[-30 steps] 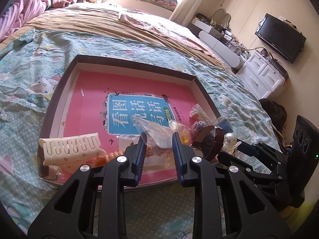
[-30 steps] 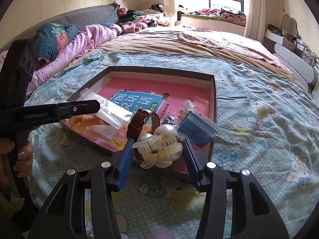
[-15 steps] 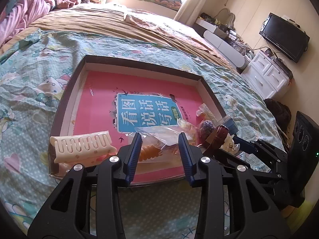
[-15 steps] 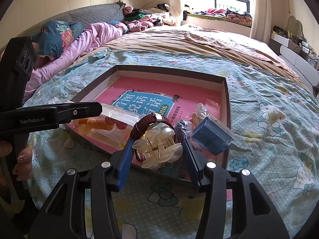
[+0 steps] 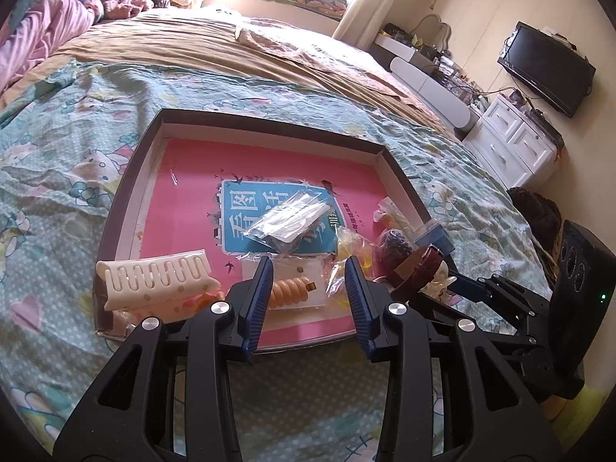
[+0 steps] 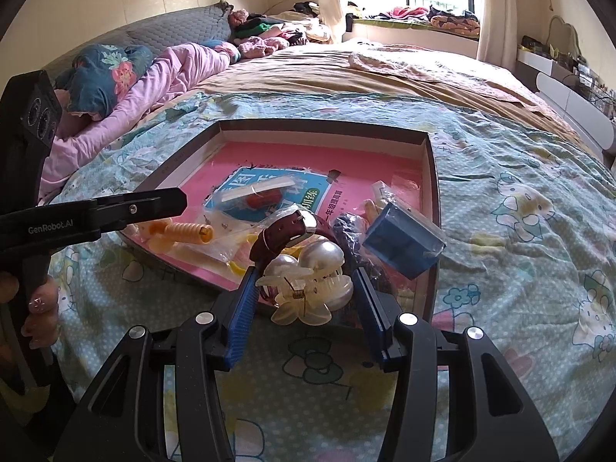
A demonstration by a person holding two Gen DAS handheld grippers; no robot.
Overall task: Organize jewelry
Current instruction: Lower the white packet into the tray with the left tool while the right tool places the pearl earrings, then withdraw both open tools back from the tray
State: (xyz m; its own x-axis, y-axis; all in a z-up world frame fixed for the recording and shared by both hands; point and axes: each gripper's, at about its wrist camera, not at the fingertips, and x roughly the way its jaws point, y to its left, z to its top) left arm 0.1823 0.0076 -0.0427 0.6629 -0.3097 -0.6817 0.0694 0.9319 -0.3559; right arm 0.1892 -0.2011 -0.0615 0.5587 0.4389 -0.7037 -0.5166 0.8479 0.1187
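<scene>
Your left gripper (image 5: 308, 288) hovers over the near edge of the tray (image 5: 127, 177), its blue-padded jaws spread wide with nothing between them. Just beyond its fingertips lies an orange spiral hair tie (image 5: 290, 292) on a white card, and further in, a clear plastic bag (image 5: 290, 217) rests on the pink book (image 5: 269, 177) lining the tray floor. To the left, a cream comb-shaped hair clip (image 5: 154, 281) sits at the tray's near corner.

Your right gripper (image 6: 304, 300) is also open, its jaws standing on either side of a pearl-white claw clip (image 6: 308, 288) (the pads look close to it, but you cannot tell from here whether they touch). The clip lies at the tray's near edge, with a brown watch strap (image 6: 285, 233) just behind it. A small blue box (image 6: 400, 242) in clear wrap sits tilted to the right, near the tray wall, and a dark beaded piece (image 6: 346, 227) lies between strap and box.

The tray rests on a teal cartoon-print bedspread (image 6: 519, 231). A pink quilt (image 6: 154, 81) is bunched near the headboard.
</scene>
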